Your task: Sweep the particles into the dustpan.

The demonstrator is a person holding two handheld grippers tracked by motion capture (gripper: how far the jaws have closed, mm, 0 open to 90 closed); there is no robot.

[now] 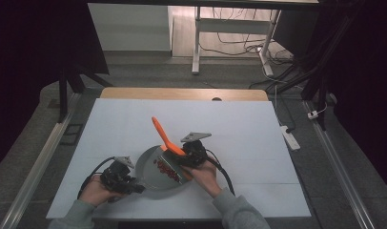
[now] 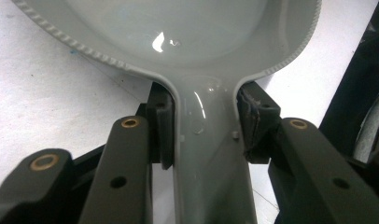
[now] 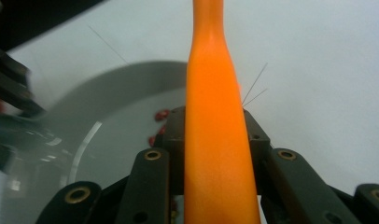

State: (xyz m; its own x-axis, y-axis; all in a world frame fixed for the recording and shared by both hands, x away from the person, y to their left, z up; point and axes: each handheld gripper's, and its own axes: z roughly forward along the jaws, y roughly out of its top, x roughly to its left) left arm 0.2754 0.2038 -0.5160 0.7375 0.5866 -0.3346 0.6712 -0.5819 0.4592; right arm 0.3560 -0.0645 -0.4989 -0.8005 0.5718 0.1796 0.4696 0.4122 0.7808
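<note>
I see my left gripper [image 1: 134, 187] at the near left of the white table [image 1: 239, 124], its jaws closed on the handle of the grey pan [image 1: 148, 164]. In the left gripper view the pads [image 2: 162, 126] press against both sides of that handle [image 2: 208, 154], just below where it widens into the bowl, and the pan's rim shows a fine ribbed edge.

My right gripper [image 1: 184, 160] sits over the right side of the pan, and its jaws clamp the orange spatula [image 1: 164, 136]. In the right gripper view the orange handle [image 3: 215, 140] runs straight up between the two pads, held firmly from both sides. From the high view the spatula handle slants up and away toward the far left, while its lower end dips into the pan.

A cluster of small red pieces [image 1: 167, 171] lies inside the pan, toward its right side, close under the spatula's lower end. I think the blade touches them, but the high view is too coarse for me to be sure. A few of the red pieces [image 3: 160, 115] also show beside the jaws in the right gripper view.

The pan rests on the table near its front edge, between my two hands.
</note>
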